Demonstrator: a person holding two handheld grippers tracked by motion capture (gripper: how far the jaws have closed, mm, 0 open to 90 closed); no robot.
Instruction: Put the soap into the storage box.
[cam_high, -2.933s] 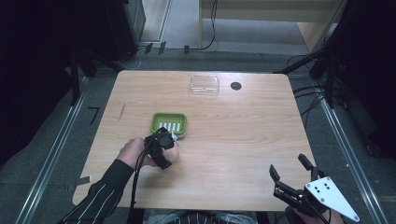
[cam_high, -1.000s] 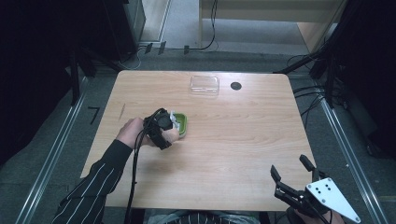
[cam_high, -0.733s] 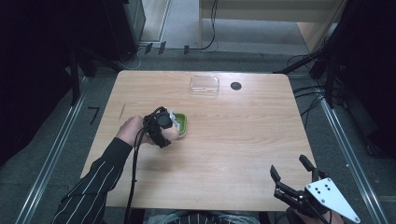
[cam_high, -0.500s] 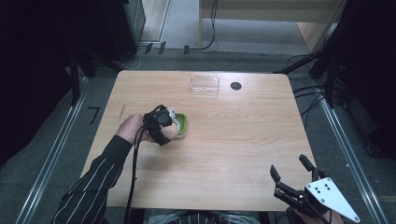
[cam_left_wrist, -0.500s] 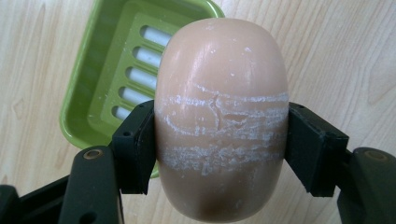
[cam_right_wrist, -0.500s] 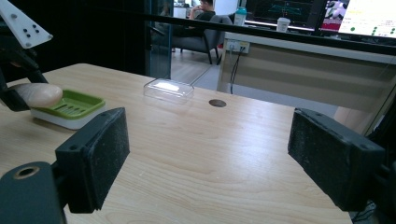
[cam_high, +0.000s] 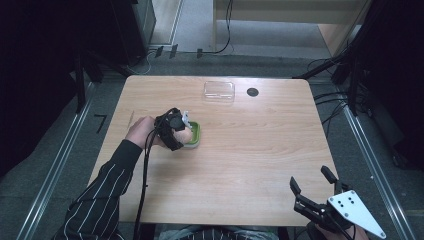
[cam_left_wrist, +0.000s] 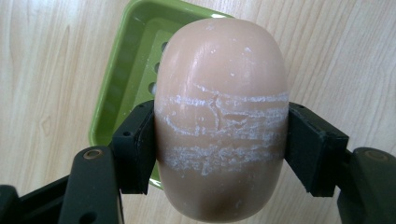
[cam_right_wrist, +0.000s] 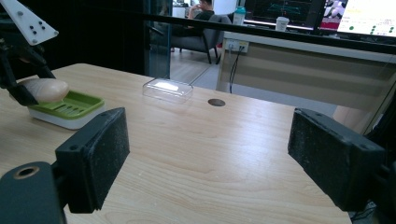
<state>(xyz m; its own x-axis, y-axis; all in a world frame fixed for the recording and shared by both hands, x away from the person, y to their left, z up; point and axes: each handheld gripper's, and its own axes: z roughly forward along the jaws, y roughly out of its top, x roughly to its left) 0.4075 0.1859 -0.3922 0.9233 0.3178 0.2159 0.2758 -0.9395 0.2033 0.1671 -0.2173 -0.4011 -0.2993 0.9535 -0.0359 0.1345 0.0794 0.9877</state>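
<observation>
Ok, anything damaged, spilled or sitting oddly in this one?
One thing: the soap bar clamped in the left gripper is scored with whitish, flaky cracked bands across its middle, level with the jaws. It is held over the green soap dish. The clear lid lies flat and the right gripper is open; nothing spilled.

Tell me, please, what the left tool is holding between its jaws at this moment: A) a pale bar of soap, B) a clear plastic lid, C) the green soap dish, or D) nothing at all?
A: in the left gripper view the left tool has both jaws pressed against the sides of a pale bar of soap, above the green soap dish.
</observation>
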